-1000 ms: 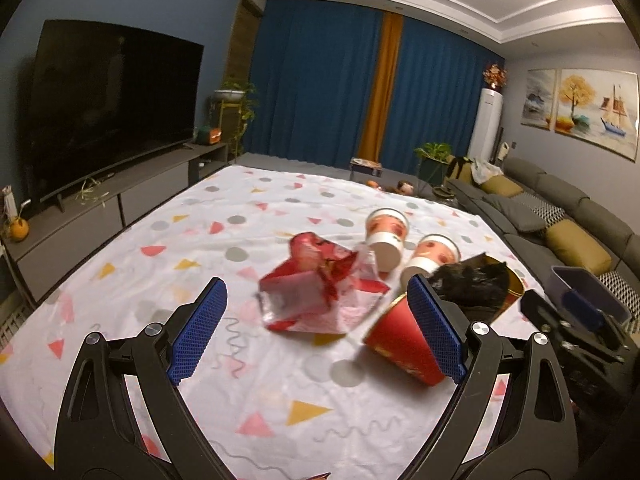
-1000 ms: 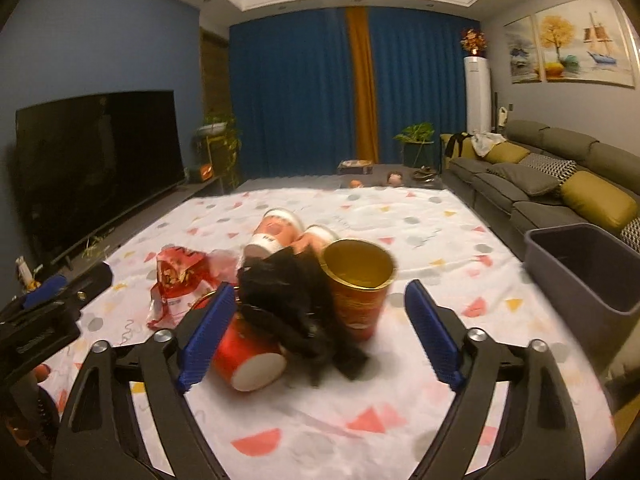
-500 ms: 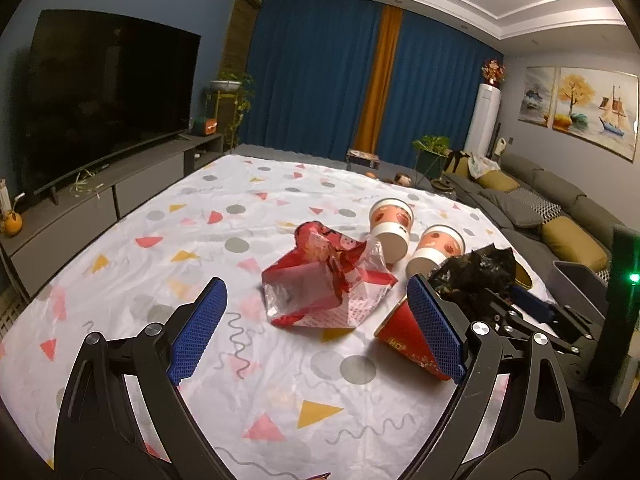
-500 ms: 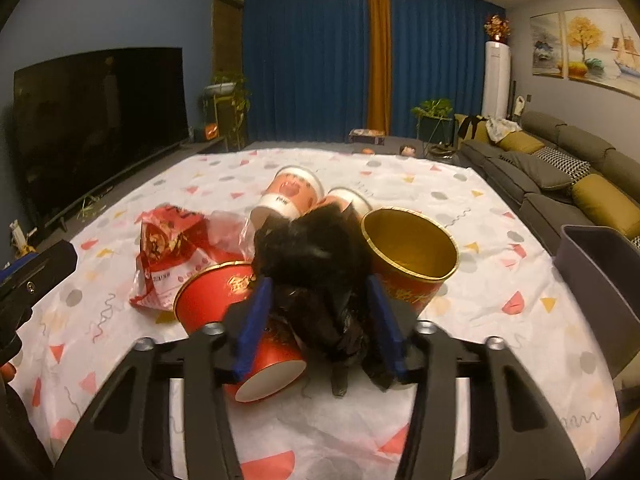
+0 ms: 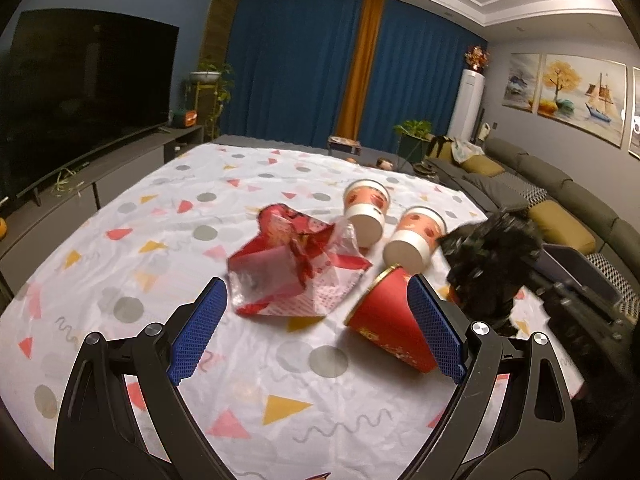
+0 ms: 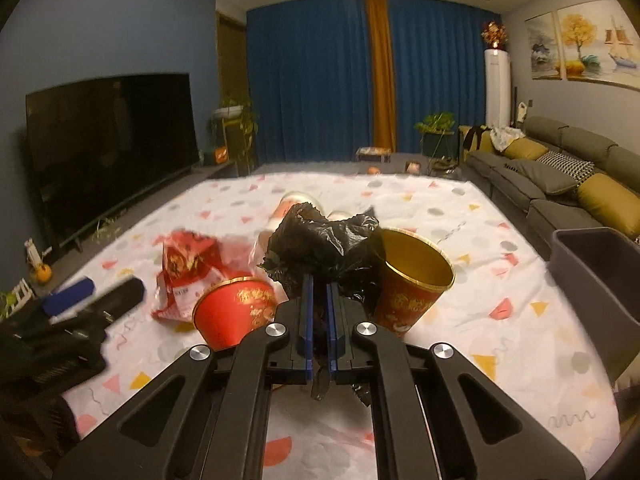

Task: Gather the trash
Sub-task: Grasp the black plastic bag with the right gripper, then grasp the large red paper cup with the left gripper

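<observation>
My right gripper (image 6: pixel 319 280) is shut on a crumpled black plastic bag (image 6: pixel 324 248), held above the table; the bag also shows in the left wrist view (image 5: pixel 490 256). My left gripper (image 5: pixel 314 300) is open and empty, low over the table, just short of a red and white snack wrapper (image 5: pixel 298 264) and a red paper cup (image 5: pixel 390 320) lying on its side. Two white and red cups (image 5: pixel 366 210) (image 5: pixel 416 236) lie behind them. A red cup with a gold inside (image 6: pixel 412 280) stands tilted right of the bag.
The table has a white cloth with coloured shapes (image 5: pixel 160 216). A grey bin (image 6: pixel 600 276) stands off the table's right edge. A sofa (image 6: pixel 560 176) lines the right wall, a TV (image 5: pixel 80 92) the left.
My right gripper closed on the black bag and lifted it. My left gripper moved forward, closer to the wrapper and the lying red cup.
</observation>
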{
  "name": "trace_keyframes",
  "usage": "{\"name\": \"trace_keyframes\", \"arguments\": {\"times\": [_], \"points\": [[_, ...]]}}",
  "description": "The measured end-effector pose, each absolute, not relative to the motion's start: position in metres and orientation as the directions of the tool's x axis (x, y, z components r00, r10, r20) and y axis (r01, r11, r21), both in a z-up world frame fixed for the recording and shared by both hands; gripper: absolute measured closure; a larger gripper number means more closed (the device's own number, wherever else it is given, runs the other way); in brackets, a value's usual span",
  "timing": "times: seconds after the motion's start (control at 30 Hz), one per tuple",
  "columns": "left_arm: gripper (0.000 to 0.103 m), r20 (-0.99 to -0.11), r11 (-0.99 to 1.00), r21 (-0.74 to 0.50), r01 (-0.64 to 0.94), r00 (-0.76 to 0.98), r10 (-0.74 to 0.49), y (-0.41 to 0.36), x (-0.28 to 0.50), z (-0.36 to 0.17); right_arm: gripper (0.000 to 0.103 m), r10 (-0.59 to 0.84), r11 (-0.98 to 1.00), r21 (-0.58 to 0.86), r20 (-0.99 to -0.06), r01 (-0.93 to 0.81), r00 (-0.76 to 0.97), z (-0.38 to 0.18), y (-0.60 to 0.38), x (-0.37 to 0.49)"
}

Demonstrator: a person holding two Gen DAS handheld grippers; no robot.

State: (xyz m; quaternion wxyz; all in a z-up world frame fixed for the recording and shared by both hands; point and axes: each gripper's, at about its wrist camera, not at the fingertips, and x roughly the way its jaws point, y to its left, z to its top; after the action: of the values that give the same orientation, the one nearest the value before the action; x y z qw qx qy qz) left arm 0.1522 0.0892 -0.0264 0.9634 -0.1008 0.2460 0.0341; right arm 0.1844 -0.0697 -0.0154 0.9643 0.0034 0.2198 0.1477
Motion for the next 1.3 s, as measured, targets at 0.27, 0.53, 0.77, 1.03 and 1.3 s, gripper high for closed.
{"name": "trace_keyframes", "arguments": {"times": [0.27, 0.53, 0.77, 1.03, 1.3], "points": [[0.013, -0.547, 0.975, -0.200, -0.092, 0.836, -0.034, 0.058, 0.170, -0.036, 0.096, 0.266, 0.964, 0.101, -0.375, -0.246, 0.888, -0.004, -0.095, 0.166], [0.013, -0.616, 0.972, -0.212, -0.101, 0.786, -0.053, 0.031, 0.197, -0.050, 0.096, 0.266, 0.963, 0.139, -0.349, -0.231, 0.898, 0.001, -0.123, 0.158], [0.013, -0.639, 0.973, -0.198, -0.116, 0.768, -0.038, 0.019, 0.211, -0.057, 0.096, 0.272, 0.959, 0.165, -0.315, -0.230, 0.909, 0.011, -0.150, 0.147], [0.014, -0.670, 0.972, -0.196, -0.132, 0.741, -0.035, 0.021, 0.221, -0.067, 0.096, 0.262, 0.961, 0.176, -0.321, -0.215, 0.910, 0.008, -0.160, 0.143], [0.032, -0.684, 0.964, -0.242, -0.113, 0.724, -0.088, 0.031, 0.222, -0.073, 0.096, 0.275, 0.957, 0.183, -0.329, -0.225, 0.903, 0.006, -0.158, 0.144]]}}
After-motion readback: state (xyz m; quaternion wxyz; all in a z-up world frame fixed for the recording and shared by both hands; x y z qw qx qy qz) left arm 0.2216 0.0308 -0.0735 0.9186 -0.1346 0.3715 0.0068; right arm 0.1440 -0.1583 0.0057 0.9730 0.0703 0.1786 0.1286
